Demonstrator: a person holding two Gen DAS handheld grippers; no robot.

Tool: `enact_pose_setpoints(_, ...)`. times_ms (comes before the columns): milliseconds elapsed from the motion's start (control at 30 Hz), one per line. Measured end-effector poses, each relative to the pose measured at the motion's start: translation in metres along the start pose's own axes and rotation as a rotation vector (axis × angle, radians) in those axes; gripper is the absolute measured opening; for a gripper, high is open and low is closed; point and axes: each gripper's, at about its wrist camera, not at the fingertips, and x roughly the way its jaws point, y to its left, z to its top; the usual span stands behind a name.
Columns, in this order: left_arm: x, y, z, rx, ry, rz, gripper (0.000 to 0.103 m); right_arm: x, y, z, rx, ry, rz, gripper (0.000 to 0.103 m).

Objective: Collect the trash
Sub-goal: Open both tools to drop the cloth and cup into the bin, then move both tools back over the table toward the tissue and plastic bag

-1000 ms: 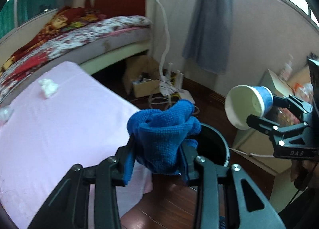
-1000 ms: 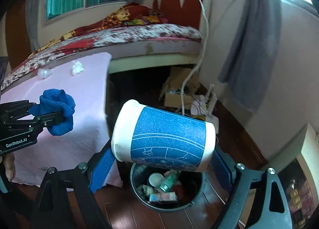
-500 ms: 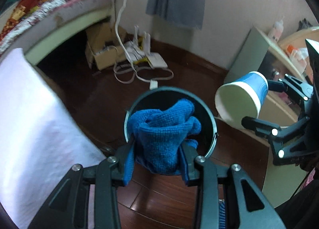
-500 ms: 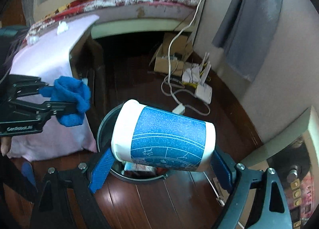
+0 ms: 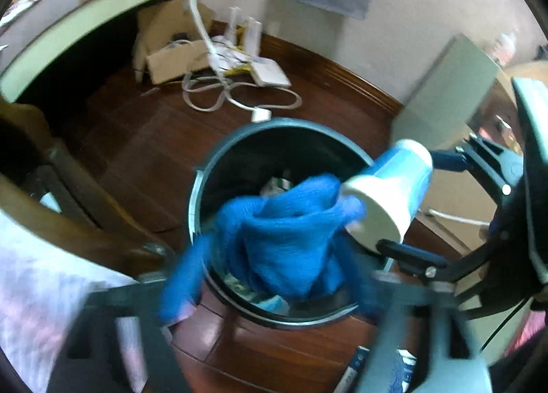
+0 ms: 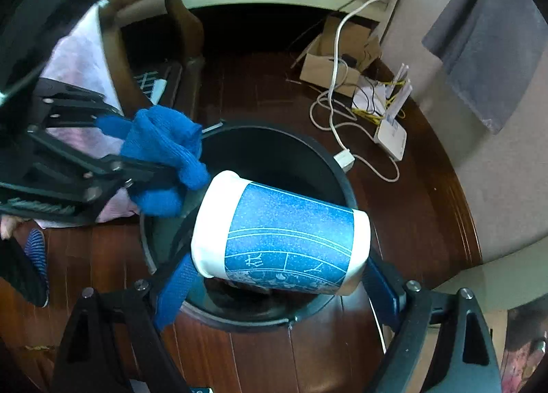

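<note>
A round black trash bin (image 5: 274, 124) (image 6: 328, 160) stands on the dark wood floor, right under both grippers. My left gripper (image 5: 274, 273) (image 6: 137, 146) is over its left rim and its jaws are opening, blurred and spread wide. The crumpled blue cloth (image 5: 284, 239) (image 6: 164, 150) hangs between them over the bin's mouth, free of the pads. My right gripper (image 6: 279, 273) (image 5: 409, 201) holds a blue-and-white paper cup (image 6: 284, 232) (image 5: 390, 198) sideways above the bin. Its jaws are opening, but both pads still touch the cup's ends.
Other rubbish lies in the bin. White cables (image 5: 219, 98), a router (image 6: 392, 132) and a cardboard box (image 5: 171, 57) sit on the floor beyond it. A pink-covered wooden table (image 5: 44, 276) stands left, a pale cabinet (image 5: 448, 91) right, a bed behind.
Both grippers have come down from beside the table to just over the bin. The left jaws have spread off the blue cloth. The cup sits in the right gripper as before.
</note>
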Motion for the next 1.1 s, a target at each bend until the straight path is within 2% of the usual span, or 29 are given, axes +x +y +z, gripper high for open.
enact_pose_setpoints(33, -0.005, 0.0, -0.002, -0.001, -0.022, 0.007, 0.101, 0.004, -0.002, -0.001, 0.011, 0.021, 0.0, 0.101)
enact_pose_setpoints(100, -0.016, -0.003, -0.006, 0.009, -0.042, 0.031, 0.101, 0.006, -0.013, -0.007, 0.055, 0.034, 0.033, 0.102)
enact_pose_setpoints(200, -0.035, -0.002, -0.01, 0.001, -0.08, 0.066, 0.101, -0.005, -0.025, -0.014, 0.086, 0.028, 0.006, 0.103)
enact_pose_setpoints(400, -0.083, 0.005, -0.013, -0.071, -0.168, 0.104, 0.102, -0.055, -0.028, -0.011, 0.172, -0.054, -0.004, 0.103)
enact_pose_setpoints(467, -0.103, 0.006, -0.014, -0.081, -0.2, 0.127, 0.102, -0.07, -0.023, -0.007, 0.178, -0.08, -0.016, 0.103)
enact_pose_setpoints(700, -0.156, 0.021, -0.022, -0.115, -0.278, 0.167, 0.102, -0.133, 0.005, 0.014, 0.236, -0.202, 0.031, 0.103)
enact_pose_setpoints(833, -0.178, 0.034, -0.03, -0.128, -0.306, 0.187, 0.102, -0.155, 0.03, 0.03, 0.223, -0.253, 0.033, 0.103)
enact_pose_setpoints(1100, -0.219, 0.071, -0.052, -0.186, -0.366, 0.259, 0.102, -0.172, 0.084, 0.063, 0.152, -0.311, 0.074, 0.103)
